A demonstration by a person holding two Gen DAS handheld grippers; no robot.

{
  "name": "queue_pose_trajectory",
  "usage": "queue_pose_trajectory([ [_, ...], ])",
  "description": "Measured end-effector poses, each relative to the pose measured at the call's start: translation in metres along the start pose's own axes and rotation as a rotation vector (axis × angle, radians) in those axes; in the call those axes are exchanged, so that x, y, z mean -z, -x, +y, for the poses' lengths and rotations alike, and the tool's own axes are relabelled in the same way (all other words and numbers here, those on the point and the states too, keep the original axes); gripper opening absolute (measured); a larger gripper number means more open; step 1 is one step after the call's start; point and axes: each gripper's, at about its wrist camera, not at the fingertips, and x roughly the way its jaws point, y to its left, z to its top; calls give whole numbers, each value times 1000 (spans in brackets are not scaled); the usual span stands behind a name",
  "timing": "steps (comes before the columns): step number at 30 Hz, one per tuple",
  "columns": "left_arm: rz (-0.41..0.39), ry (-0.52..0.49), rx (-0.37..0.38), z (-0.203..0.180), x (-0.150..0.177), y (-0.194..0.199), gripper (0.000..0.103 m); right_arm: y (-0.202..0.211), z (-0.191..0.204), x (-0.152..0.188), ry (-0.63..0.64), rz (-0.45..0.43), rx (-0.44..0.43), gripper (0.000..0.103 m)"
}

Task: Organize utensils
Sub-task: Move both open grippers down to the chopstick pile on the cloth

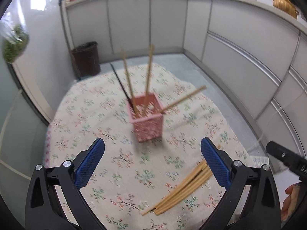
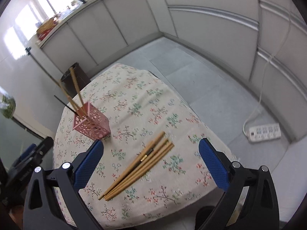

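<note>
4 chopsticks [image 1: 147, 72] stand in the pink holder [image 1: 148, 128]; a bundle of chopsticks [image 2: 138, 164] remains; left gripper [image 1: 152, 163] and right gripper [image 2: 151, 164] gape empty.

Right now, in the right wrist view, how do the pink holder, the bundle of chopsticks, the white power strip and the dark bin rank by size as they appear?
1. bundle of chopsticks, nearest the camera
2. pink holder
3. white power strip and dark bin: look alike, and the bin is farther and partly hidden, so unranked
</note>
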Motion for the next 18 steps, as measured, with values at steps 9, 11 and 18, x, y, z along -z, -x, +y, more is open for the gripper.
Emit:
queue_pose_trajectory([
  [9,344,-142,158,-71,16,-92,96,-14,-64,-2,-228,87,14,97],
  [11,383,-133,187,-82,15,-107,96,-17,-73,-2,-278,107,-2,97],
  [18,402,-274,147,-130,13,-148,68,-21,-85,-2,-335,142,-25,97],
])
